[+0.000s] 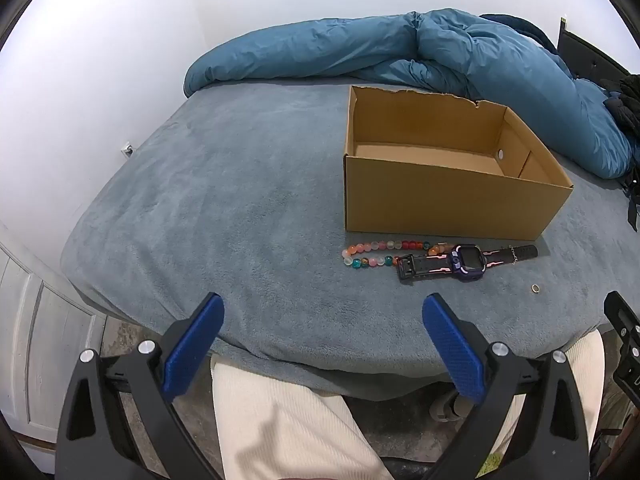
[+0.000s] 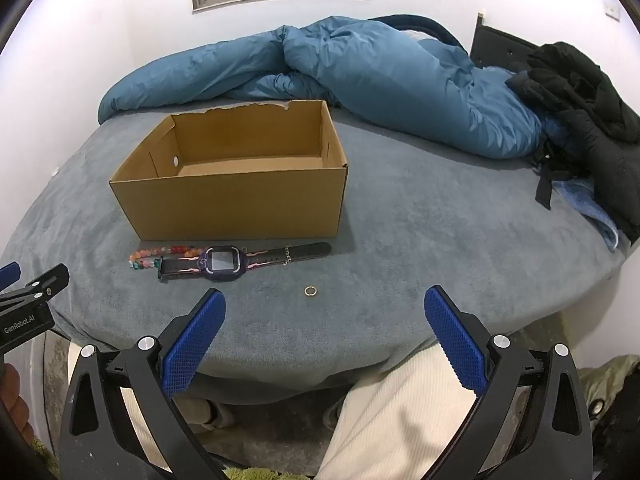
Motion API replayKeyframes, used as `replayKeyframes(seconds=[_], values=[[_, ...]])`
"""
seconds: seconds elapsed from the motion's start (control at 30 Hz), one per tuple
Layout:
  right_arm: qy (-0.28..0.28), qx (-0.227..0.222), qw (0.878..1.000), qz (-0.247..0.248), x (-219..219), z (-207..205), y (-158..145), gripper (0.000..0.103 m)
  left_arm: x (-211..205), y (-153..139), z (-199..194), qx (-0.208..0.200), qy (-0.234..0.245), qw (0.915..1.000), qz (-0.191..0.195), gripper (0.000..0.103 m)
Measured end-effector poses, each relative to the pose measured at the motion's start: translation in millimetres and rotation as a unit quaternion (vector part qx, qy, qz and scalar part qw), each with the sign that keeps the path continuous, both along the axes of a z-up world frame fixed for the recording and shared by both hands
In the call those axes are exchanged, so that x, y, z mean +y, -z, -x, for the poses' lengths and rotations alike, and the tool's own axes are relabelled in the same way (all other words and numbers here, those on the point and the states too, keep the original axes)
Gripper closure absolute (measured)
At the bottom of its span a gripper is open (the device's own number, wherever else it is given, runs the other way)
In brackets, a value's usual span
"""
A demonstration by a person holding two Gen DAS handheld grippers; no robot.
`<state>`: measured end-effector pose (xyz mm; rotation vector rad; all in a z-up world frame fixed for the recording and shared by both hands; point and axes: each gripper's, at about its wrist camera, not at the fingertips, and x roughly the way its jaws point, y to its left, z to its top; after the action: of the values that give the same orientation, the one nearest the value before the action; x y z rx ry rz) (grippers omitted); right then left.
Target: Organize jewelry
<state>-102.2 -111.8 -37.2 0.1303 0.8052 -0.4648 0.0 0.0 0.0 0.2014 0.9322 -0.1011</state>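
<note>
Both tools spread, empty: left tool, right tool. Watch, beads, apparently gold ring lie mid-frame before box.

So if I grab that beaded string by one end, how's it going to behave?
The beaded string will probably hang limp and swing, since it lies loosely doubled on the blanket. Its round, glossy beads may slip between pads. One end touches the watch, so lifting could drag the strap.

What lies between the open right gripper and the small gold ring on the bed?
Only bare grey-blue blanket. In the right wrist view the ring lies alone ahead of the right gripper, whose jaws stand open and empty.
</note>
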Motion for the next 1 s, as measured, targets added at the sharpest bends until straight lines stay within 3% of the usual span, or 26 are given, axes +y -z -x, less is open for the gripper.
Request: replayKeyframes(seconds=[1.0], values=[[-0.001,0.001,1.000,0.002,2.8,-0.4,-2.2,0.008,-3.1,-0.1,1.2,0.002,0.001,1.0000,0.000,0.006]])
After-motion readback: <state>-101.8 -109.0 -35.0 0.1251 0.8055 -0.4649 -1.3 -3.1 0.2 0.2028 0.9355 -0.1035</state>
